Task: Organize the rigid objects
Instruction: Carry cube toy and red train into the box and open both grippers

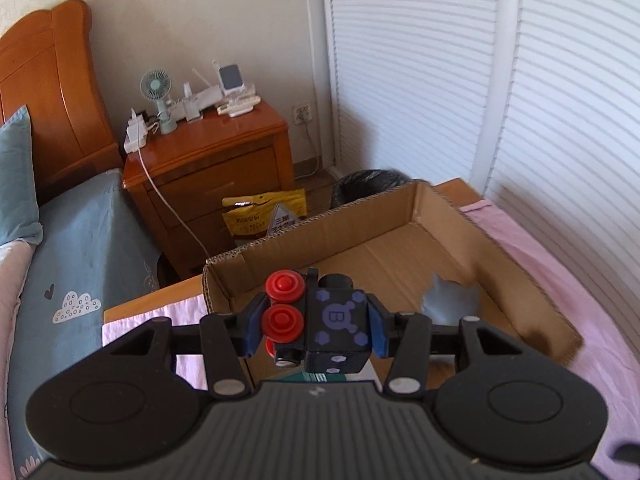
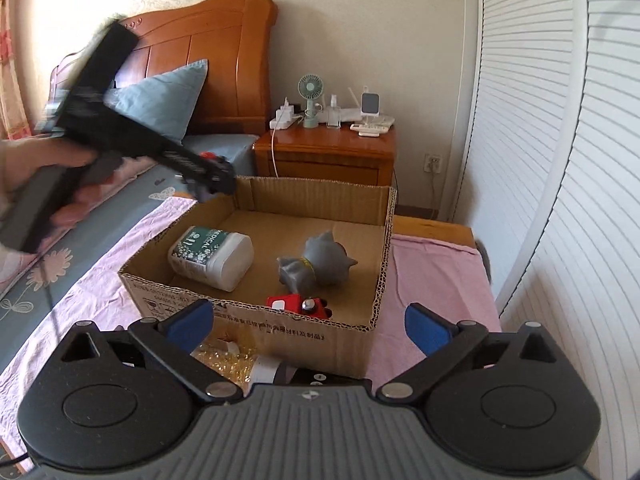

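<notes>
toy train (image 1: 316, 316): pinched in left gripper (image 1: 314, 322) over cardboard box (image 1: 360, 216), long side pointing away, red wheels leftward | right gripper (image 2: 310, 322): spread wide, empty | in box: white bottle (image 2: 210, 258), grey toy (image 2: 316, 264), red toy (image 2: 298, 304)

A "B" marks the black toy block (image 1: 338, 320); "MEDICAL" labels the white bottle (image 2: 212, 258).

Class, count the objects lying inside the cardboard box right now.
3: a white bottle at left, a grey toy mid-box, a red toy by the near wall. More may be hidden.
</notes>
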